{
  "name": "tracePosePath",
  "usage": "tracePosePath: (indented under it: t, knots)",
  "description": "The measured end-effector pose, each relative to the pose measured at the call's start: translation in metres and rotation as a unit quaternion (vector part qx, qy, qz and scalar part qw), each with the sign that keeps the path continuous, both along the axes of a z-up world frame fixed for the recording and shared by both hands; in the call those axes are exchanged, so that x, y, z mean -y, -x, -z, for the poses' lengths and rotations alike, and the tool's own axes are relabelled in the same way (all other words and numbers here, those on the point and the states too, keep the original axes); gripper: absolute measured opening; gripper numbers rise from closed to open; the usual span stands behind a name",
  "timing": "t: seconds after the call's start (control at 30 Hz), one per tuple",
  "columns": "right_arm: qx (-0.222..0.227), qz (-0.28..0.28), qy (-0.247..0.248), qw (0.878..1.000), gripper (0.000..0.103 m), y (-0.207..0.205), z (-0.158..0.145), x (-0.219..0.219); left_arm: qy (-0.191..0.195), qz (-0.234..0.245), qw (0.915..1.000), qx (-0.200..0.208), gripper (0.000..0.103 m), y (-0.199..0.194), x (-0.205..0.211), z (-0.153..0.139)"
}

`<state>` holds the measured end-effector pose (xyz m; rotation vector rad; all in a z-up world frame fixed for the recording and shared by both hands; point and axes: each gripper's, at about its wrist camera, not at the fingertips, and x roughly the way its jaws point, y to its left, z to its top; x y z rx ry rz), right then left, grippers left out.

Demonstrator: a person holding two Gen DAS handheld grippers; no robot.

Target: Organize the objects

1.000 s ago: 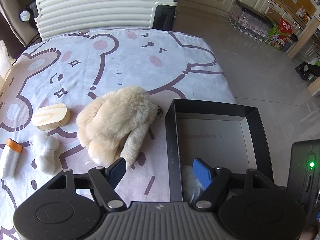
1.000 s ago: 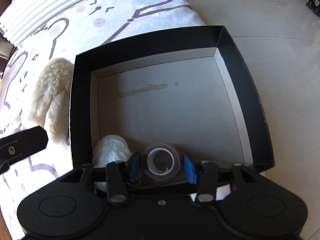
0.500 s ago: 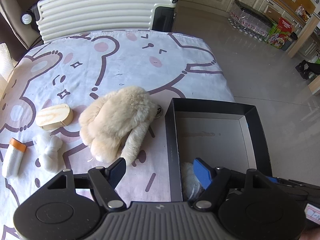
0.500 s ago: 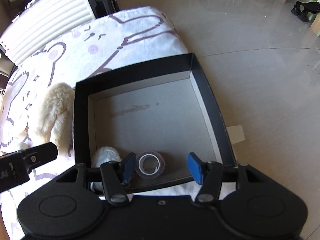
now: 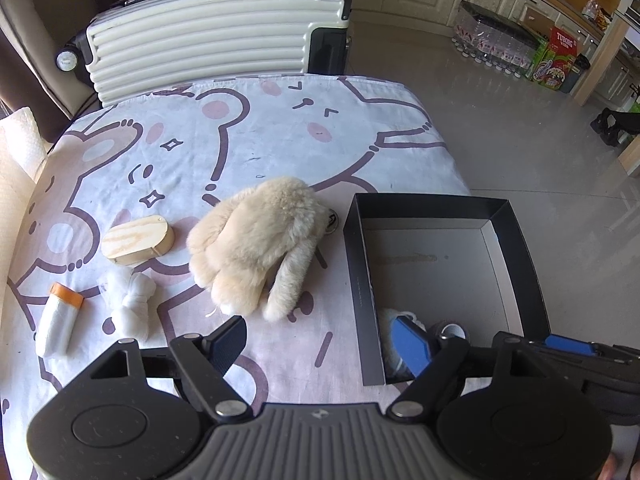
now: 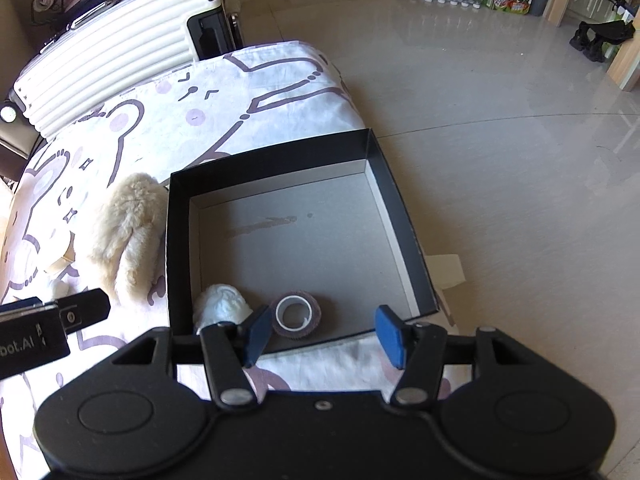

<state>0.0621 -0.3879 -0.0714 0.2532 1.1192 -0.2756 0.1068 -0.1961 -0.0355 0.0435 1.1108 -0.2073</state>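
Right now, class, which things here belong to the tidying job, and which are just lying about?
Job:
black box
tape roll
white bundle
plush toy
wooden box
white cloth
orange-capped bottle

Lying about:
suitcase
crated bottles

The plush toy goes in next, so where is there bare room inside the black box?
The black box floor is bare from its far wall down to the middle and along the right wall. Only the near left corner is crowded: the white bundle and the tape roll lie there side by side. The plush toy lies outside, left of the box.
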Motion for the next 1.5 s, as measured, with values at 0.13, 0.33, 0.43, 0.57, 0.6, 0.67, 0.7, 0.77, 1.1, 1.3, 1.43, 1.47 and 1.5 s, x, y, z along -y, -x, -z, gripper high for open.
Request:
tracePosePath:
  t: [0.13,0.33,0.43,0.57,0.6,0.67,0.7,0.77,1.1,1.3,1.43,1.47,1.5]
  knots:
    - [0.008,0.006,0.005,1.000,0.059,0.010,-0.008,0.002,-0.001,0.001,1.0000,0.001,0.082,0.006,-0.002,-0.002]
    - [0.019,0.015,0.026,0.999,0.065,0.025,-0.021,0.004,-0.008,0.002,1.0000,0.005,0.089,0.015,-0.007,-0.005]
    - [0.021,0.017,0.040,0.999,0.074,0.031,-0.025,0.004,-0.013,0.001,0.9999,0.007,0.092,0.018,-0.009,-0.006]
    - [0.026,0.024,0.048,0.998,0.081,0.038,-0.030,0.006,-0.018,0.001,0.9998,0.012,0.096,0.022,-0.011,-0.007]
    - [0.029,0.026,0.049,0.998,0.082,0.040,-0.031,0.006,-0.018,0.000,0.9998,0.013,0.098,0.023,-0.012,-0.007]
    - [0.031,0.028,0.050,0.998,0.086,0.044,-0.033,0.007,-0.020,0.003,0.9997,0.013,0.099,0.024,-0.014,-0.006]
    - [0.032,0.028,0.052,0.998,0.087,0.045,-0.034,0.007,-0.021,0.003,0.9997,0.013,0.100,0.025,-0.014,-0.006]
    - [0.032,0.029,0.056,0.998,0.088,0.047,-0.035,0.006,-0.025,0.002,0.9996,0.015,0.102,0.026,-0.016,-0.005]
    - [0.027,0.030,0.081,0.996,0.103,0.051,-0.034,0.004,-0.031,0.005,0.9994,0.012,0.103,0.027,-0.024,-0.002]
    - [0.027,0.036,0.090,0.995,0.103,0.053,-0.035,0.005,-0.032,0.011,0.9992,0.019,0.103,0.028,-0.025,-0.003]
    - [0.027,0.040,0.085,0.995,0.103,0.054,-0.036,0.006,-0.039,0.016,0.9988,0.027,0.103,0.029,-0.025,-0.004]
    - [0.027,0.040,0.086,0.995,0.103,0.054,-0.036,0.006,-0.040,0.017,0.9986,0.029,0.103,0.029,-0.025,-0.004]
    - [0.027,0.040,0.087,0.995,0.103,0.054,-0.036,0.006,-0.041,0.019,0.9985,0.031,0.103,0.029,-0.025,-0.004]
